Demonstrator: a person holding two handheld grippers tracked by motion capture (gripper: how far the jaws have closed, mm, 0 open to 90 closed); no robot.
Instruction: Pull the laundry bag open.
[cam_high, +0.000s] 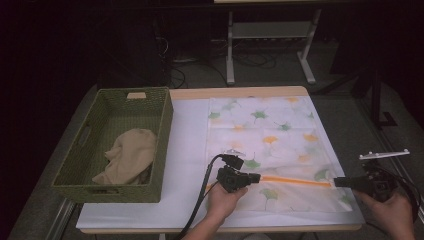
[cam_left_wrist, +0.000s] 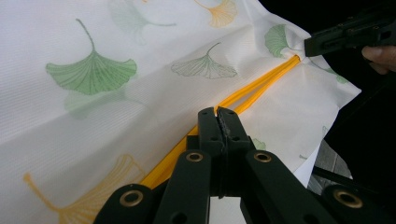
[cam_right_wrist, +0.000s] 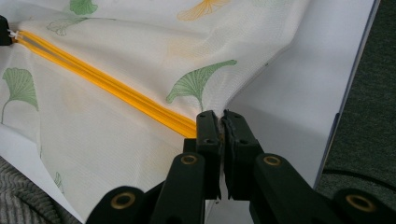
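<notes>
Dark floor and desk legs lie beyond a wooden table (cam_high: 235, 93) covered by a white sheet (cam_high: 187, 145). On the sheet, from centre toward 3 o'clock, lies a flat mesh laundry bag (cam_high: 272, 135) printed with green and orange ginkgo leaves; its orange zipper (cam_high: 295, 181) runs from 9 to 3 o'clock near the edge closest to the person. At 9 o'clock stands a green woven basket (cam_high: 162, 145) holding a crumpled beige cloth (cam_high: 130, 155).

Left gripper (cam_high: 252, 177): jaws pressed together at the zipper's 9 o'clock end, apparently on the small white slider pull; in the left gripper view the jaw tips (cam_left_wrist: 219, 114) meet over the orange tape. Right gripper (cam_high: 340, 181): jaws clamped on the bag's fabric at the zipper's 3 o'clock end; in the right gripper view they (cam_right_wrist: 221, 119) pinch the cloth just where the orange tape stops, and the fabric puckers there.

Handling, as judged: the bag is light, thin and limp, so it wrinkles and slides on the smooth sheet rather than resisting a pull. The mesh may snag or stretch. The firmest holds are the stitched zipper ends and the slider pull; keeping the far end anchored and the tape taut should let the slider travel.
</notes>
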